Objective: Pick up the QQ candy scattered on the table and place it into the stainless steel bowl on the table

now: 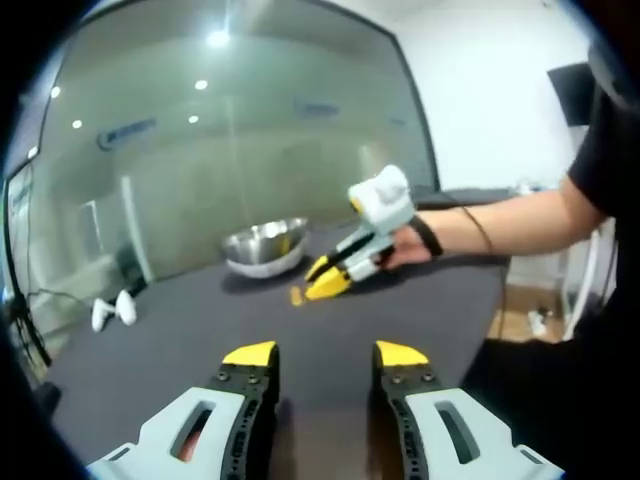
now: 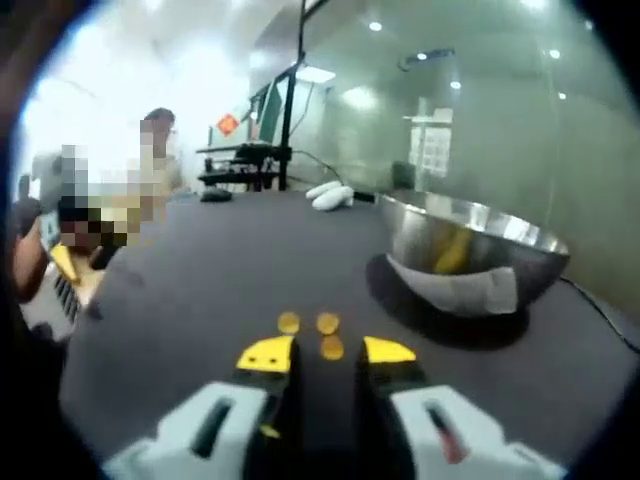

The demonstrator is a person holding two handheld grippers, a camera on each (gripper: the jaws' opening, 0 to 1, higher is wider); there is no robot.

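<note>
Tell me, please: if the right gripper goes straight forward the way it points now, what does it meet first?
Most likely the candy pieces: the right gripper, jaws open, has one right between its tips and two just beyond. The steel bowl sits off to the side, though depth is uncertain.

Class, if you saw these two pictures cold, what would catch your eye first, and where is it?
Most eyes would go to the shiny stainless steel bowl on the dark table, right of centre in the right gripper view. Next come three small yellow candies lying just ahead of the right gripper, its jaws open. In the left gripper view, the left gripper is open too.
</note>
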